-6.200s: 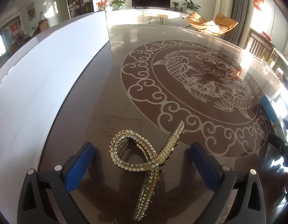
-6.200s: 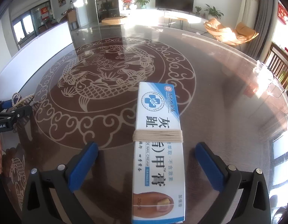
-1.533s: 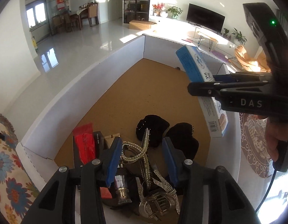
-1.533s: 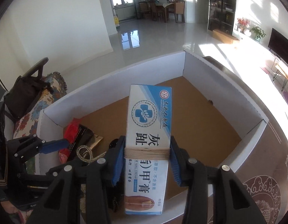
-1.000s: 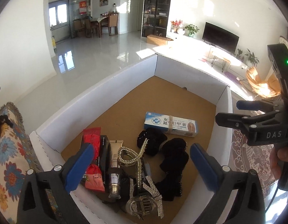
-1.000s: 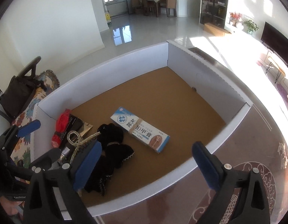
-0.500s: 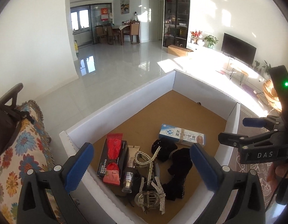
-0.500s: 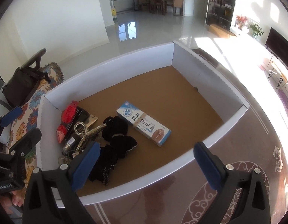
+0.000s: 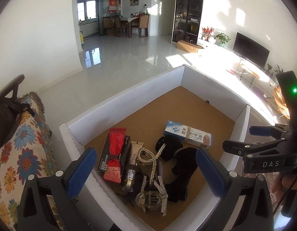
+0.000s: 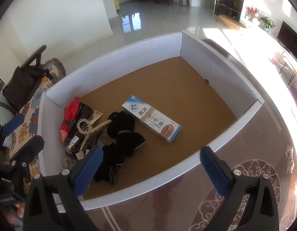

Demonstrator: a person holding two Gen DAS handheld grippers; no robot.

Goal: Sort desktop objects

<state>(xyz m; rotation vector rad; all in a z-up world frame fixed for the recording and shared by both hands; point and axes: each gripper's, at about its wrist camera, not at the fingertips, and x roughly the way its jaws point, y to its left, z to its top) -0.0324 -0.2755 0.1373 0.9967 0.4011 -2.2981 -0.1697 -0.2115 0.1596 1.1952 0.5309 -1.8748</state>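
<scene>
While you hold both tools above the box, your left gripper [image 9: 143, 168] hangs with its blue-padded jaws spread wide and nothing between them, and your right gripper [image 10: 150, 168] is just as wide apart and just as empty, poised over the near wall of the white cardboard box [image 10: 117, 55]. From the left wrist view you can see the right gripper's black body at the far right edge, outside the box wall, with your fingers [image 9: 289, 181] wrapped on its handle. Below you, on the brown floor of the box, the blue-and-white ointment carton [image 10: 151, 118] lies flat with a rubber band round its middle, apart from the walls and just beside the black scrunchies [image 10: 121, 134]. The rhinestone hair claw [image 9: 150, 156] rests on top of the pile in the box's corner, lying across a cream tube [image 9: 132, 165] and touching the scrunchies. Next to it you have a black carton [image 9: 108, 160] with a red packet [image 9: 114, 158] lying on it, and a rhinestone buckle piece [image 9: 150, 197] lies nearest the left gripper. Outside the box, a floral cushion [image 9: 19, 150] sits to the left with a dark bag [image 10: 23, 84] on it, and the brown patterned tabletop [image 10: 244, 163] spreads beneath your right gripper.
</scene>
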